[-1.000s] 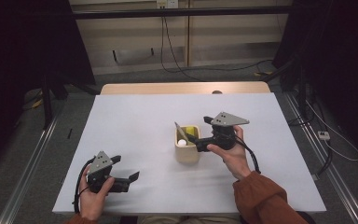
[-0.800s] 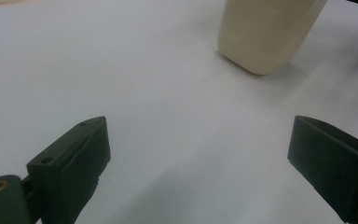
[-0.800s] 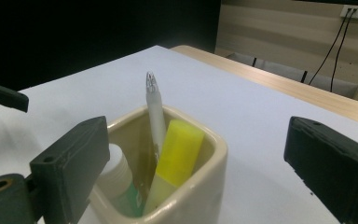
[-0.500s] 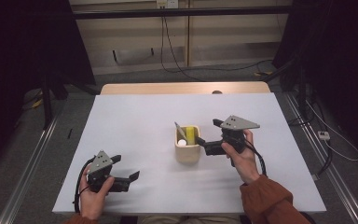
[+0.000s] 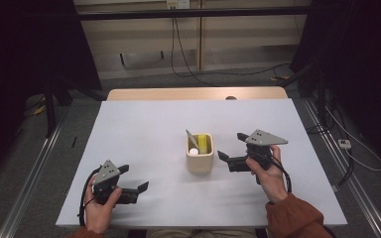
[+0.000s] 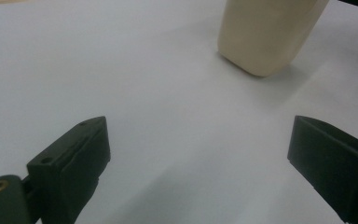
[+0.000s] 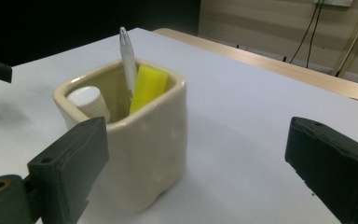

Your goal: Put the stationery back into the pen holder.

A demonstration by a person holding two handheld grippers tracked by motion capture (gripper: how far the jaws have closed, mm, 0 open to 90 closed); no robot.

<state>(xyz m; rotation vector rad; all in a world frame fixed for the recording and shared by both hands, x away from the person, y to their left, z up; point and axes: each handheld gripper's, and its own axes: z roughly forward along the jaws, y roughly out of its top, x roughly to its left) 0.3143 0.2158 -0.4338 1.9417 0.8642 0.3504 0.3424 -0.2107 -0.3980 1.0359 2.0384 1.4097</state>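
Observation:
A cream ceramic cup (image 5: pixel 200 158) stands in the middle of the white table (image 5: pixel 154 129). It holds a white pen (image 7: pixel 128 56), a yellow block (image 7: pixel 147 88) and a white round-capped item (image 7: pixel 89 102). My right gripper (image 5: pixel 231 147) is open just right of the cup, pointing at it, with nothing between its jaws. In the right gripper view the cup (image 7: pixel 140 140) sits close ahead, left of centre. My left gripper (image 5: pixel 134 177) rests open near the front left of the table, empty. In the left gripper view the cup (image 6: pixel 270 32) stands farther off.
A wooden strip (image 5: pixel 193 93) runs along the table's far edge. Cables (image 5: pixel 357 153) lie on the floor to the right, and metal rails (image 5: pixel 34 168) run along the left. Bare table surface lies all around the cup.
My right gripper has drawn back to the right, from right up against the cup to a short way beside it. The left gripper has stayed put.

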